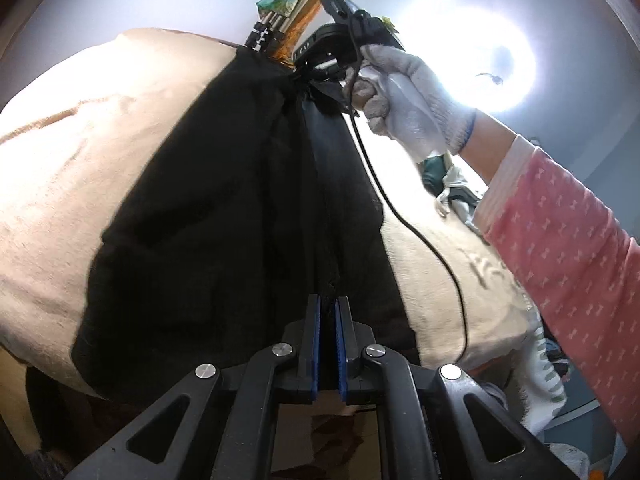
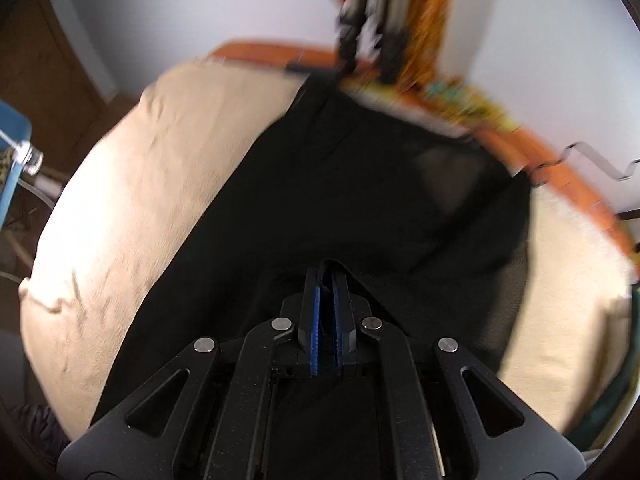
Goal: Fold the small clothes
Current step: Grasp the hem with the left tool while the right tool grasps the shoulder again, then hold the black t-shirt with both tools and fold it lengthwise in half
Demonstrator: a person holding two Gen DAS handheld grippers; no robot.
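A black garment [image 1: 224, 208] lies over a beige blanket [image 1: 80, 168] and is stretched into a long ridge between both grippers. My left gripper [image 1: 328, 304] is shut on its near edge, with cloth pinched between the blue pads. At the far end, a white-gloved hand [image 1: 404, 96] holds my right gripper [image 1: 320, 80], which pinches the garment's far end. In the blurred right wrist view, the right gripper [image 2: 328, 280] is shut on a raised fold of the black garment [image 2: 360, 184], which covers the beige blanket [image 2: 140, 184].
A black cable [image 1: 400, 216] hangs from the right gripper across the blanket. A pink patterned sleeve [image 1: 560, 248] fills the right side. An orange wooden rail [image 2: 560, 152] and tripod legs [image 2: 372, 28] stand behind. A blue frame [image 2: 12, 152] is at the left. Other clothes [image 1: 452, 188] lie at the right.
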